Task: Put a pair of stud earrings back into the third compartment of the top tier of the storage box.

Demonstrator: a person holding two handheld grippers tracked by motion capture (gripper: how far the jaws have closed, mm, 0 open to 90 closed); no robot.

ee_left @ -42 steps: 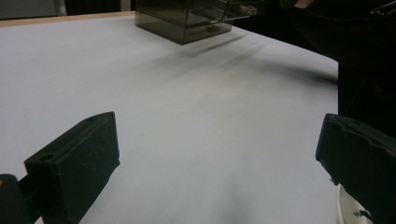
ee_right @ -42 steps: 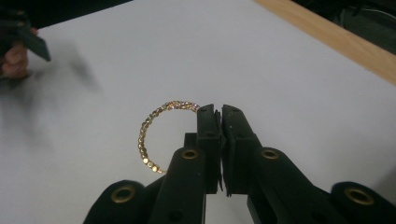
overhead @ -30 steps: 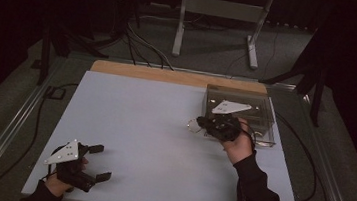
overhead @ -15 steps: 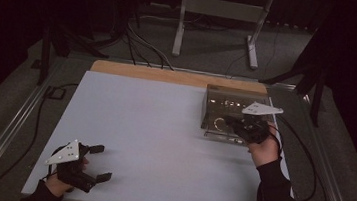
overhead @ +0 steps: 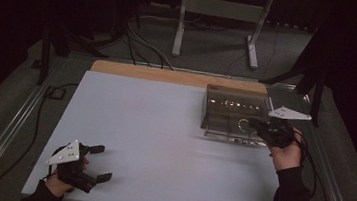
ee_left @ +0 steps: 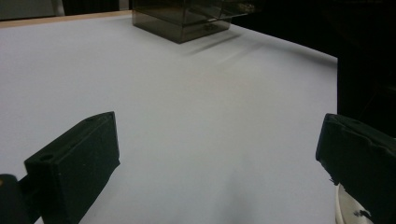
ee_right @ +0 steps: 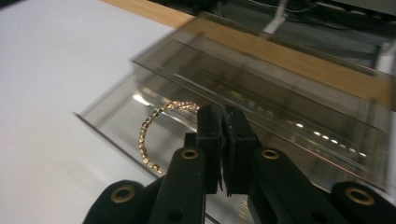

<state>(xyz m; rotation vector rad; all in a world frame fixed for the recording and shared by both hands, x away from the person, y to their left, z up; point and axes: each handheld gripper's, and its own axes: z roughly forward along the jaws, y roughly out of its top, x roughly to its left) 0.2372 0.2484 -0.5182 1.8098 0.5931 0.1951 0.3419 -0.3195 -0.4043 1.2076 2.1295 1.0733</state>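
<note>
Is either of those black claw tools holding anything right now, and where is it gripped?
The right gripper pinches a gold beaded bracelet at one spot on its loop, above the clear smoky plastic box. The left gripper is open, holding nothing.

A gold beaded bracelet (ee_right: pixel 154 135) hangs as an open loop — pinched between closed jaws — over the smoky clear plastic box (ee_right: pixel 280 116) at the table's far right.

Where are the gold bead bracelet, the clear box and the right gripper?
bracelet (ee_right: pixel 148 128), right gripper view, beaded loop's left side.
clear box (overhead: pixel 227 93), high view, back wall.
right gripper (ee_right: pixel 222 140), right gripper view, between shut tips.
</note>
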